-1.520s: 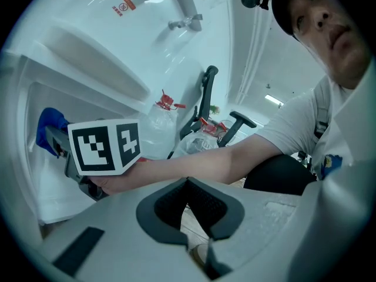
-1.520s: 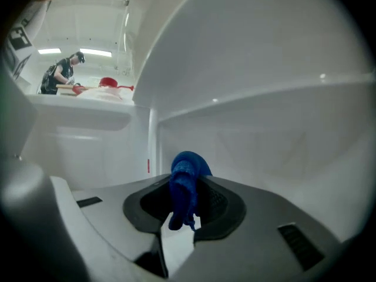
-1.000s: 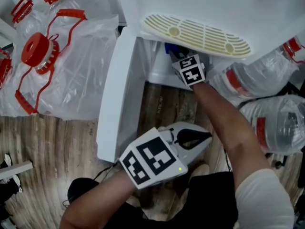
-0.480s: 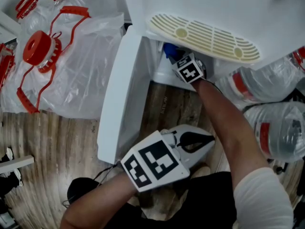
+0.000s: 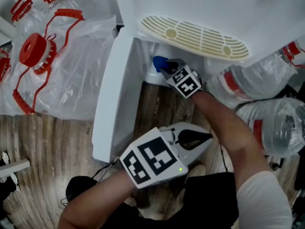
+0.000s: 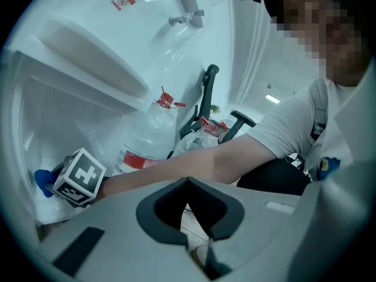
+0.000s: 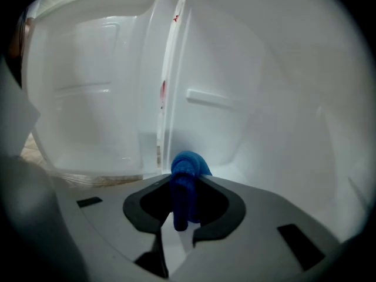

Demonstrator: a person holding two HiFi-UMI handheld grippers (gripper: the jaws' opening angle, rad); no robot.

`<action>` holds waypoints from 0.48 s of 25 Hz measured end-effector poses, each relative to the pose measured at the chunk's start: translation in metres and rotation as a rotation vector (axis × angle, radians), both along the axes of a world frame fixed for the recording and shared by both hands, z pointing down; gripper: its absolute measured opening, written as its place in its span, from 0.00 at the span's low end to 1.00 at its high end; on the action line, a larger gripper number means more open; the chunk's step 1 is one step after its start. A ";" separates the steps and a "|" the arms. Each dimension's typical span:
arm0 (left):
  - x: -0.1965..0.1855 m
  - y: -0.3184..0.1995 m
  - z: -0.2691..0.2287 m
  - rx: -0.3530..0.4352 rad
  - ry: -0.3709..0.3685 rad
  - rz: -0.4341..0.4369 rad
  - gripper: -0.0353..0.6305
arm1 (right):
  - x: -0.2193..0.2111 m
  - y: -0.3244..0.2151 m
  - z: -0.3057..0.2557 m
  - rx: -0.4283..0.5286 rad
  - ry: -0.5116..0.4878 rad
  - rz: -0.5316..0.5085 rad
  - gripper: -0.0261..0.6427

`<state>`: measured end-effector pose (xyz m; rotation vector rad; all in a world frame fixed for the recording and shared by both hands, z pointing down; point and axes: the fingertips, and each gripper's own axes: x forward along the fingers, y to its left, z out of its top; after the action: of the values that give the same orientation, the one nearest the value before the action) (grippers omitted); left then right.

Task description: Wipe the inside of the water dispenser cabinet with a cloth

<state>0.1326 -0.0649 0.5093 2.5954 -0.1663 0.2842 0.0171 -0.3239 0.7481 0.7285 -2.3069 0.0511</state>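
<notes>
The water dispenser's lower cabinet point(image 5: 151, 76) stands open, its white door point(image 5: 110, 97) swung out to the left. My right gripper point(image 5: 164, 68) reaches into the cabinet mouth and is shut on a blue cloth point(image 5: 157, 62). In the right gripper view the cloth point(image 7: 185, 175) sticks up between the jaws, in front of the white inner wall point(image 7: 264, 122) and the door's hinge edge point(image 7: 167, 81). My left gripper point(image 5: 208, 139) hangs low over the floor, away from the cabinet, shut with nothing in it. The left gripper view shows the right gripper's marker cube point(image 6: 79, 177) and the cloth point(image 6: 42, 181) at lower left.
A beige slotted drip tray point(image 5: 194, 36) juts out above the cabinet. Large water bottles with red caps point(image 5: 35, 51) in clear bags lie to the left. More bottles point(image 5: 267, 123) crowd the right side. Wood-plank floor point(image 5: 47, 137) lies below. A black chair point(image 6: 205, 98) shows behind.
My right gripper has carried the blue cloth left and a little outward toward the cabinet's front left corner. The left gripper has stayed put.
</notes>
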 end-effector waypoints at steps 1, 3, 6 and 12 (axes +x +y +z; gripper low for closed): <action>0.001 0.000 0.000 0.000 0.001 0.001 0.06 | 0.006 -0.007 -0.004 0.023 0.003 0.025 0.17; 0.002 0.001 0.000 0.001 -0.001 0.004 0.06 | 0.019 -0.026 -0.012 0.064 0.016 0.095 0.17; 0.001 0.000 0.000 0.002 -0.006 0.001 0.06 | 0.030 -0.049 -0.013 0.084 0.044 0.194 0.16; -0.007 -0.003 -0.001 0.005 -0.009 -0.020 0.06 | 0.051 -0.079 0.006 0.058 0.104 0.369 0.16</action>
<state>0.1260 -0.0682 0.5086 2.5960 -0.1961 0.2891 0.0678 -0.4032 0.7544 1.1515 -2.0574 0.1126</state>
